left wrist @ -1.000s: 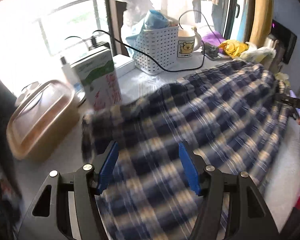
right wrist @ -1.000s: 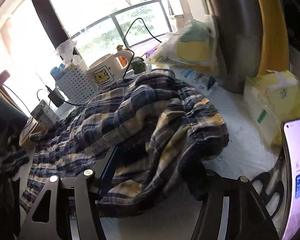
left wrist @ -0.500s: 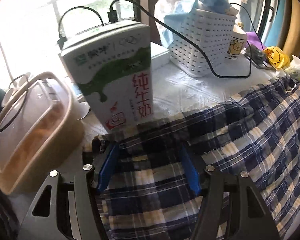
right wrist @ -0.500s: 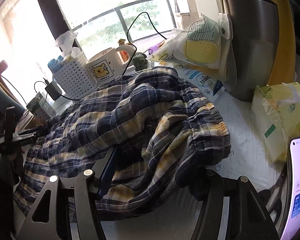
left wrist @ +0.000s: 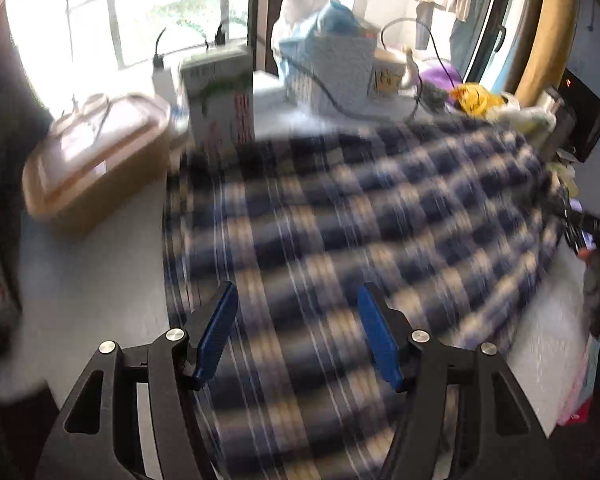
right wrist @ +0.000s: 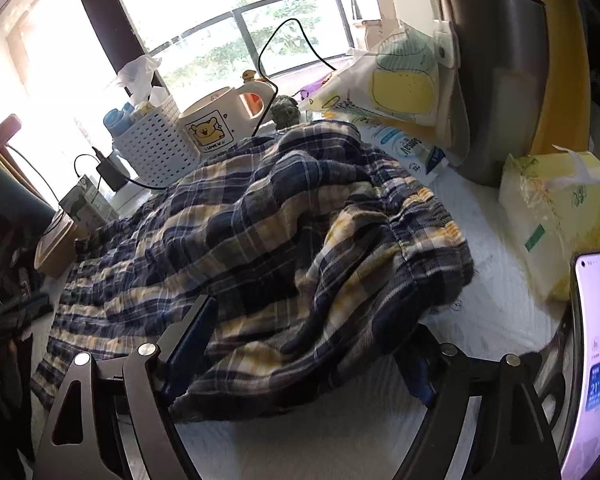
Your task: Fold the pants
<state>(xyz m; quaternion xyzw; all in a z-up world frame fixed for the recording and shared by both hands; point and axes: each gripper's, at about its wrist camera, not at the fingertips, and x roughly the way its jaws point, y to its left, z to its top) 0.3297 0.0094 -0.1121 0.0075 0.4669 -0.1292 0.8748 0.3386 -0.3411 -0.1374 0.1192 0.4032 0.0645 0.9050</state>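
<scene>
Blue, white and yellow plaid pants [left wrist: 360, 220] lie spread over the white table. In the right wrist view the pants [right wrist: 284, 232] are rumpled, with the elastic waistband bunched at the right. My left gripper [left wrist: 296, 320] is open and empty, above the leg end of the pants; this view is blurred by motion. My right gripper [right wrist: 312, 340] is open, its jaws standing on either side of the bunched waist end; the right fingertip is hidden under the cloth.
A milk carton [left wrist: 220, 100], a tan lidded container [left wrist: 96, 160], a white basket [left wrist: 328, 68] and a bear mug [right wrist: 212, 128] line the far edge. A steel kettle [right wrist: 496, 68], tissue pack [right wrist: 560, 216] and phone [right wrist: 596, 360] stand at the right.
My left gripper has pulled back from the milk carton and now hovers over the pants, still open. The right gripper has stayed open around the waist end.
</scene>
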